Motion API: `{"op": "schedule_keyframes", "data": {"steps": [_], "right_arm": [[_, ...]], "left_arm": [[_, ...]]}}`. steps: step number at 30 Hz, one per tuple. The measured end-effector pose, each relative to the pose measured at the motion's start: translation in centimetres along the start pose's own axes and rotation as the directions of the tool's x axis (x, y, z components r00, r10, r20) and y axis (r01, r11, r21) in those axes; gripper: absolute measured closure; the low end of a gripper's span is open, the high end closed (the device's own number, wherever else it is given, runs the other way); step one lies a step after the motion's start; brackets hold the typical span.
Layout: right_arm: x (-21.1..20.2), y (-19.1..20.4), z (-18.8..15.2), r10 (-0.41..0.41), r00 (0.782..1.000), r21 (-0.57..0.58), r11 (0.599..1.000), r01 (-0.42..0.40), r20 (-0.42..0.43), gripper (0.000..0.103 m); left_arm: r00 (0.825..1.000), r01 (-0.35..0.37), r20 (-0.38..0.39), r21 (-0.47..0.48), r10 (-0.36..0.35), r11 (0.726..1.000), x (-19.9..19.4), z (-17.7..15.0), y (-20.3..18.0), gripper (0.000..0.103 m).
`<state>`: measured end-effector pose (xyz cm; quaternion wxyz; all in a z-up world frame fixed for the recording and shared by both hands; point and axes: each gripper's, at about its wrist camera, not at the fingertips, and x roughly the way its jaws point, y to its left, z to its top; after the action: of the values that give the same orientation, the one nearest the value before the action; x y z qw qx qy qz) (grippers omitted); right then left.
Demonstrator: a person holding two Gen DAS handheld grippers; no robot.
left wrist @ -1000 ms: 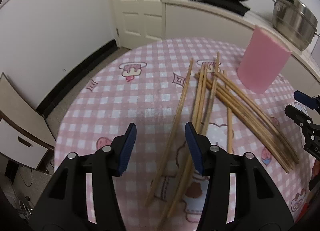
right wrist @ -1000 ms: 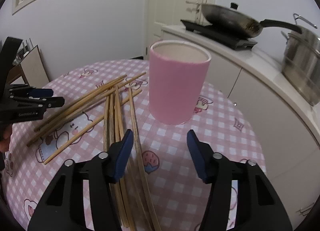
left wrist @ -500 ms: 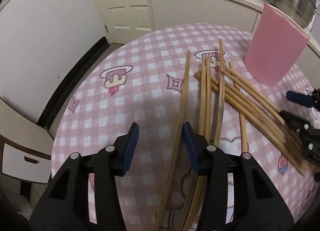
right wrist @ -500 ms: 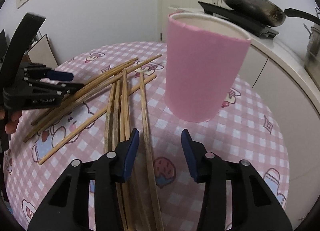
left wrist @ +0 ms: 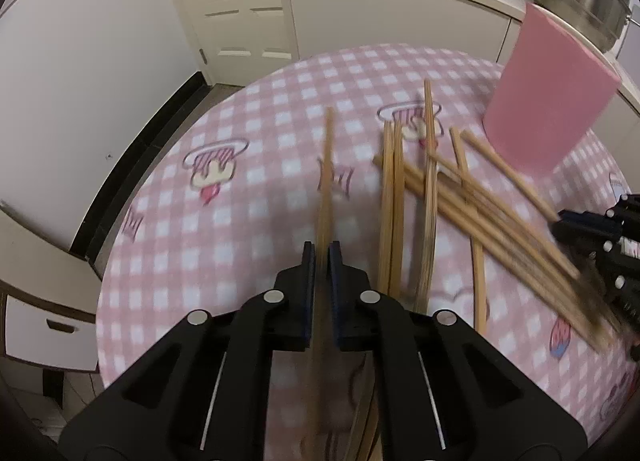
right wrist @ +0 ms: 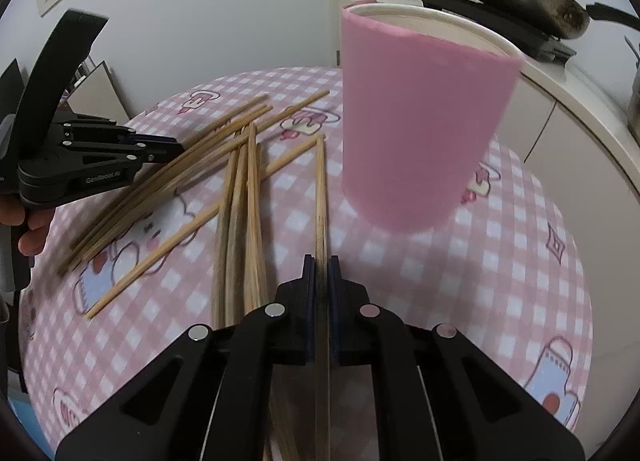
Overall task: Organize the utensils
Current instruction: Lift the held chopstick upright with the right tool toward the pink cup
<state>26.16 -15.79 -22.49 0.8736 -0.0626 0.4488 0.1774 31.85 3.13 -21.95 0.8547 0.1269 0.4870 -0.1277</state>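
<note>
Left tool [left wrist: 322, 257] is clamped on one bamboo chopstick [left wrist: 326, 181] lying apart from the scattered pile [left wrist: 460, 217]; right tool [right wrist: 321, 267] clamps the chopstick nearest the pink holder [right wrist: 420, 129], probably for loading, all on the checked desk [left wrist: 260, 197].

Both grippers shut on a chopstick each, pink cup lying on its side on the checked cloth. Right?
Not quite: the pink cup stands upright on the checked cloth, open rim on top, as the right wrist view shows. The rest holds: the left gripper and the right gripper each have their jaws shut on one chopstick.
</note>
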Motion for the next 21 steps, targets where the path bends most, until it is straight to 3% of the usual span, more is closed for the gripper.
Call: {"op": "schedule_keyframes", "data": {"steps": [9, 21], "right_arm": [[-2.5, -0.1, -2.4, 0.026, 0.999, -0.027, 0.999, -0.028, -0.045, 0.097], [0.4, 0.1, 1.0, 0.0, 0.999, -0.043, 0.999, -0.002, -0.039, 0.092]], "left_arm": [[1.0, -0.016, -0.009, 0.006, 0.016, 1.0, -2.3, -3.9, 0.4, 0.096], [1.0, 0.001, -0.012, -0.036, -0.001, 0.999, -0.2, -0.3, 2.0, 0.095]]}}
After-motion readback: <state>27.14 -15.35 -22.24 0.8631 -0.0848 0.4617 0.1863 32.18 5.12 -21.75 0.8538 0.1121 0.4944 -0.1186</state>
